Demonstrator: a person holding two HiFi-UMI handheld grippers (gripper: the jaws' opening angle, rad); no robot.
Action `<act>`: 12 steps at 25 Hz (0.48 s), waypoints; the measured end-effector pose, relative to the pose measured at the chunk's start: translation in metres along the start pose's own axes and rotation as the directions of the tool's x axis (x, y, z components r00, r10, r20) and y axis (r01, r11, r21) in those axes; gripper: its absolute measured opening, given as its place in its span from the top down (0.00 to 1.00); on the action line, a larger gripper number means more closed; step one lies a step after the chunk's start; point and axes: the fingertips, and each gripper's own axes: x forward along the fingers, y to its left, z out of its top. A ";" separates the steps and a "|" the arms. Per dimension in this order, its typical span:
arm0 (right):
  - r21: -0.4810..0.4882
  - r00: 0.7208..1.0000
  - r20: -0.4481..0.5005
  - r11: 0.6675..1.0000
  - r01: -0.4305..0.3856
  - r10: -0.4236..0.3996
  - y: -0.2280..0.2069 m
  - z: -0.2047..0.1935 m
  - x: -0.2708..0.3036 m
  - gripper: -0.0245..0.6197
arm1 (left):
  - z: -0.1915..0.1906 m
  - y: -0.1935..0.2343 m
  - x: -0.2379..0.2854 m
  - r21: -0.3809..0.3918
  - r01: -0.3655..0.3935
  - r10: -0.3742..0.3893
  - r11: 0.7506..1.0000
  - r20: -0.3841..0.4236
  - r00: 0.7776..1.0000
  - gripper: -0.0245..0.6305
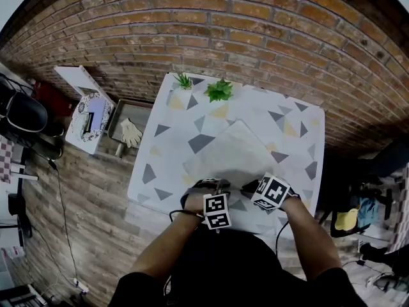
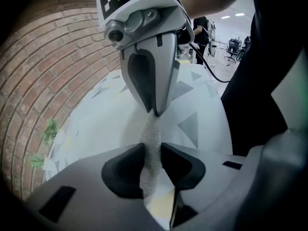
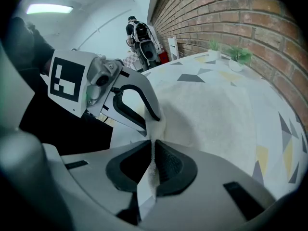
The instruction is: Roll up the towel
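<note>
At the lower centre of the head view, the left tool (image 1: 208, 185) and right tool (image 1: 250, 187) are each clamping the near edge of the towel (image 1: 233, 152) lying flat on the table (image 1: 166, 152), probably gripping side by side to start an even roll.

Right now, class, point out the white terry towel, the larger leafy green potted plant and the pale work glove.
white terry towel (image 1: 238, 147): head view, its flat middle.
larger leafy green potted plant (image 1: 219, 90): head view, its leaves.
pale work glove (image 1: 131, 133): head view, its palm.
</note>
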 end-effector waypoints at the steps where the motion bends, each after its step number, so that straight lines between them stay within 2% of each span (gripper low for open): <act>1: 0.001 1.000 -0.001 1.000 -0.001 0.001 -0.001 0.000 0.000 0.90 | 0.000 0.001 0.001 0.001 0.006 -0.006 1.000 -0.003 1.000 0.79; 4: 0.004 1.000 -0.007 1.000 -0.014 0.014 -0.002 -0.001 0.001 0.90 | 0.000 0.002 0.001 0.010 0.023 -0.023 1.000 -0.010 1.000 0.83; 7: -0.019 0.999 -0.025 0.999 -0.031 0.030 -0.002 -0.002 0.002 0.90 | 0.004 0.007 -0.003 0.039 -0.006 0.007 0.999 -0.010 1.000 0.82; 10: -0.065 0.998 -0.045 0.997 -0.050 0.048 0.002 -0.004 0.005 0.90 | 0.011 0.007 -0.008 0.062 -0.022 0.022 0.998 0.006 1.000 0.63; 12: -0.081 0.998 -0.047 0.995 -0.056 0.052 0.003 -0.003 0.006 0.90 | 0.013 0.003 -0.007 0.073 0.002 -0.003 0.997 0.012 1.000 0.61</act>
